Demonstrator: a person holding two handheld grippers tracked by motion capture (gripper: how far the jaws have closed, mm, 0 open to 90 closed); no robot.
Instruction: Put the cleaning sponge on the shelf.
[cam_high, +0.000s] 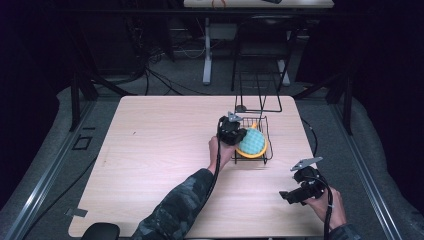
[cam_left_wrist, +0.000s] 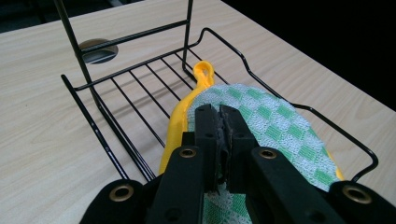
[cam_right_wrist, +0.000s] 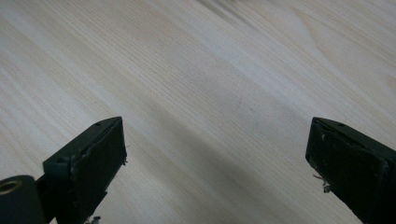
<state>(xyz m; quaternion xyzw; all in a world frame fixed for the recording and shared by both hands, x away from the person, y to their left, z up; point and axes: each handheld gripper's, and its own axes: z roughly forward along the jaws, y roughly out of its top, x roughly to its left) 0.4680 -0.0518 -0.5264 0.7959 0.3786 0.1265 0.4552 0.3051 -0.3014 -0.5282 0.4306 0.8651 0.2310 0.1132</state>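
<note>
Table first: we have the wire rack under and ahead of the left gripper. Its jaws are pinched shut on the green checked cloth, which lies on the yellow holder inside the rack. Looks mostly placed (release is what's left, we judge). Right gripper hangs wide open over bare wood, well apart.

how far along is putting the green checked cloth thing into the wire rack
Mostly done: the green checked cloth, with its yellow backing, already lies inside the wire rack. In hand: the left gripper is shut on the cloth's edge. Left: letting go and pulling away. The right gripper waits open over the table.
</note>
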